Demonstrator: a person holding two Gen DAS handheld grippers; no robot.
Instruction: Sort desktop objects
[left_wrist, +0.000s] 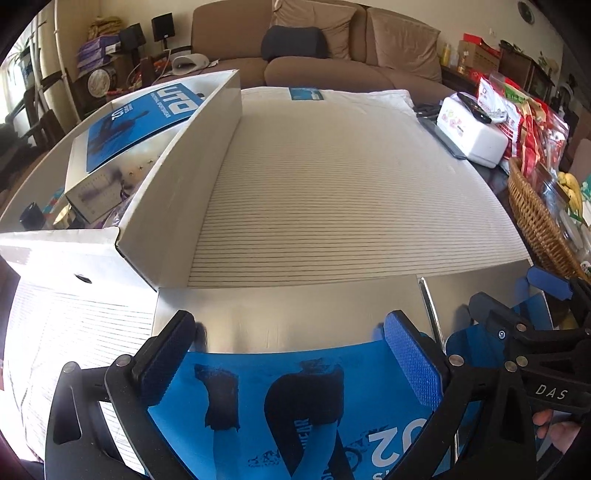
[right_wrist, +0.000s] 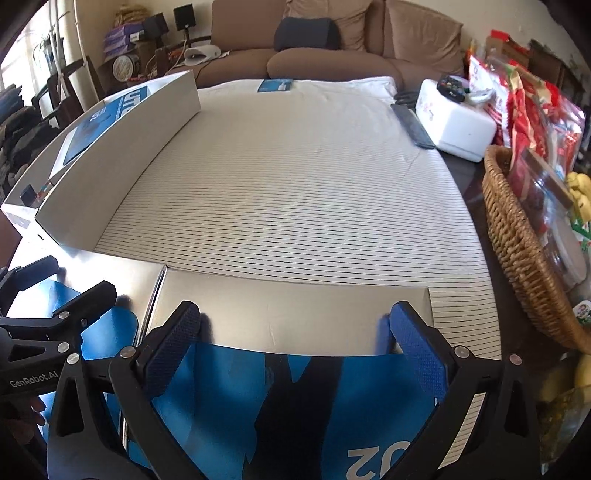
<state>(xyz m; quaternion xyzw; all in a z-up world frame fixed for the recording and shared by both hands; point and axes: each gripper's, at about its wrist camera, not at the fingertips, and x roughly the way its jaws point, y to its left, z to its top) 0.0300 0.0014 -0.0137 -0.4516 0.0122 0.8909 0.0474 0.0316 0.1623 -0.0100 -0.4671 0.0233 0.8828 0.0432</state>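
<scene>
Two silver boxes with blue printed tops lie side by side at the near edge of the striped cloth. My left gripper (left_wrist: 291, 343) is open, its jaws spread wide over the left box (left_wrist: 288, 314). My right gripper (right_wrist: 295, 339) is open, its jaws spread wide over the right box (right_wrist: 295, 310). The right gripper also shows at the right of the left wrist view (left_wrist: 517, 306), and the left one at the left of the right wrist view (right_wrist: 55, 280). An open white cardboard box (left_wrist: 207, 155) on the left holds a third silver and blue box (left_wrist: 122, 136) and several small items.
A wicker basket (right_wrist: 517, 240) with snacks and bananas stands at the right edge. A white appliance (right_wrist: 454, 125) with a remote on it and a dark flat case (right_wrist: 412, 125) sit at the back right. A brown sofa (left_wrist: 325, 62) is behind the table.
</scene>
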